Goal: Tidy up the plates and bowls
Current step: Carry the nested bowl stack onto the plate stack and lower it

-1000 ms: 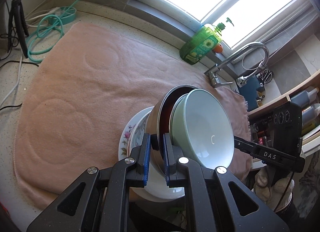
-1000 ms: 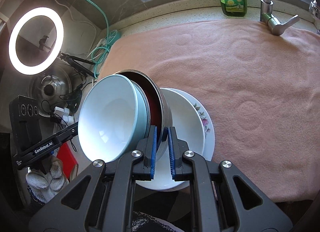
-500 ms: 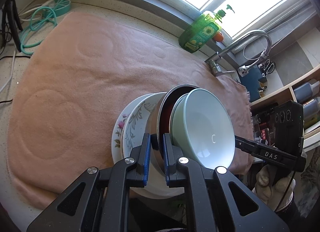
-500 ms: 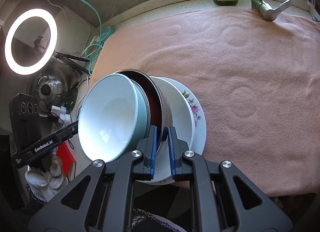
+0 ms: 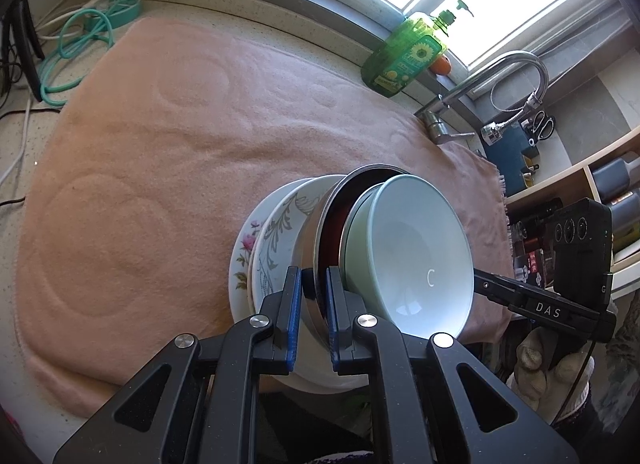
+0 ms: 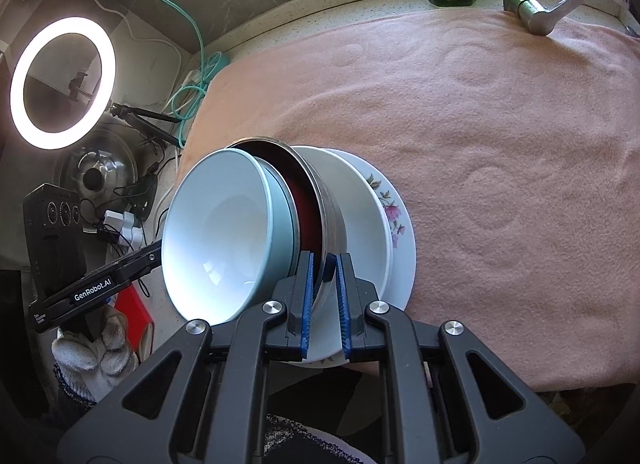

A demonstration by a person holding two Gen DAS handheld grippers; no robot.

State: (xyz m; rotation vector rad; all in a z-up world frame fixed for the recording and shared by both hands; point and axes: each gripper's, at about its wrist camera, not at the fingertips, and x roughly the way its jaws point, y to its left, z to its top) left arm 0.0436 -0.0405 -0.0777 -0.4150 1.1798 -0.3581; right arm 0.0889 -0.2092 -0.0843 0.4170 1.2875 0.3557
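A stack of dishes is held between both grippers over the near edge of the pink towel (image 5: 168, 143). It has a pale green bowl (image 5: 416, 248) nested in a steel bowl (image 5: 308, 260) with a red inside, on a white dish and a floral plate (image 5: 244, 256). My left gripper (image 5: 310, 300) is shut on the steel bowl's rim. My right gripper (image 6: 324, 288) is shut on the opposite rim of the steel bowl (image 6: 330, 219). The green bowl (image 6: 216, 236) and floral plate (image 6: 394, 215) show in the right wrist view. The stack is tilted.
A green soap bottle (image 5: 404, 59) and a tap (image 5: 480, 91) stand at the back by the window. Teal cables (image 5: 72, 47) lie at the left of the towel. A ring light (image 6: 60, 83) and a pot lid (image 6: 96, 171) stand off the counter's left.
The dish stack, held by both grippers, has moved farther in over the towel, toward the tap and soap bottle. Both grips are unchanged.
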